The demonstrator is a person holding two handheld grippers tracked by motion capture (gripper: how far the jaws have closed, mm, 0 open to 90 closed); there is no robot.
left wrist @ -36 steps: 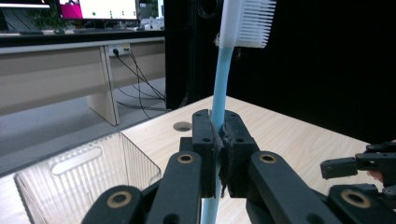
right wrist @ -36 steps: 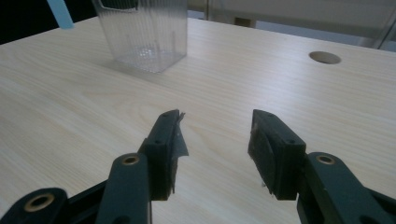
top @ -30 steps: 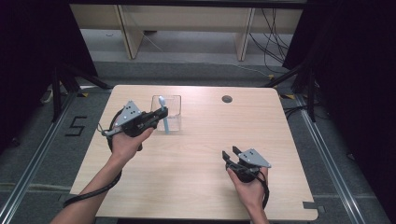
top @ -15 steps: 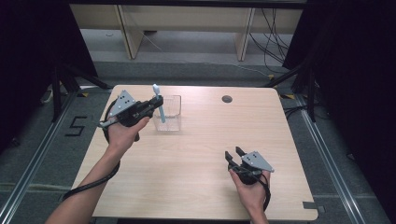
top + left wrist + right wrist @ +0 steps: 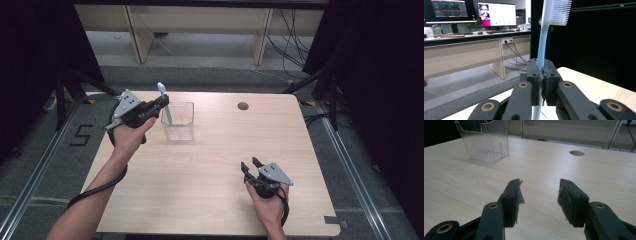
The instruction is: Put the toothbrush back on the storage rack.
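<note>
My left gripper (image 5: 161,101) is shut on a light-blue toothbrush (image 5: 165,106) and holds it upright, bristle head up, at the left rim of a clear ribbed plastic box (image 5: 178,122). In the left gripper view the toothbrush (image 5: 543,37) rises between the pads (image 5: 541,80), with its white bristles at the top. My right gripper (image 5: 251,164) rests near the table's front right with its jaws open and nothing between them (image 5: 539,195). The clear box (image 5: 483,138) stands far off to its left.
The light wooden table (image 5: 215,165) has a round cable hole (image 5: 243,106) at the back right. A desk with monitors (image 5: 496,15) stands beyond the table. Metal floor rails run along both sides.
My left hand has carried the toothbrush up and toward the back, and turned it from leaning over the box to nearly upright. The right gripper has kept still.
</note>
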